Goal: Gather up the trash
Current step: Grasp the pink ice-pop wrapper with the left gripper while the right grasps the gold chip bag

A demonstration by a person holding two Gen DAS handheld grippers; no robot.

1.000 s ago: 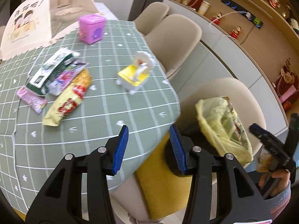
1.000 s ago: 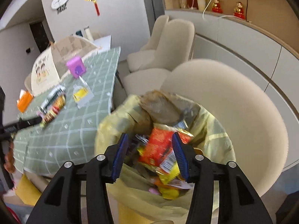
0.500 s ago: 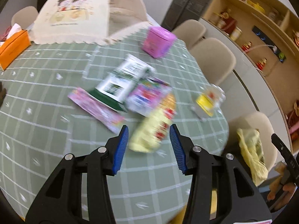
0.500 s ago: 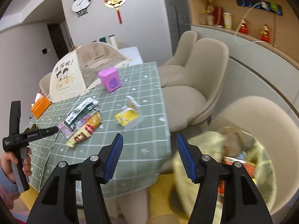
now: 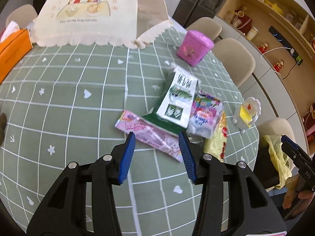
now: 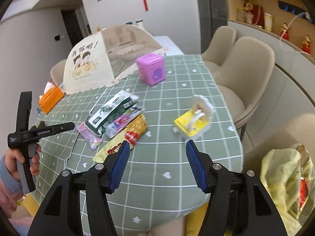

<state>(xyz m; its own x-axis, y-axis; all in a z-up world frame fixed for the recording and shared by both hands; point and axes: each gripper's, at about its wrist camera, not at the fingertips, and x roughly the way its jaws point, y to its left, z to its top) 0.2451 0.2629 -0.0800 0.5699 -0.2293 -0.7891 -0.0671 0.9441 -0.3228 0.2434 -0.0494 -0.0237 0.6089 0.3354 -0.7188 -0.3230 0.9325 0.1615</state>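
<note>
Several wrappers [image 5: 173,106] between pink tin [image 5: 194,48] and yellow holder [image 5: 247,114]

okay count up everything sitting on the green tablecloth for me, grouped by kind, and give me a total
Snack wrappers: 4 (green-and-white, purple, pink, yellow)
Pink tins: 1
Yellow-and-white toy chairs: 1
Mesh food covers: 1
Orange tissue boxes: 1
Total: 8

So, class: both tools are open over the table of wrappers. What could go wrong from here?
1. The wrappers overlap: the left tool closing on the pink wrapper may drag the green-and-white packet lying on it.
2. The yellow trash bag sits off the table's edge, so a loosely pinched wrapper could drop short.
</note>
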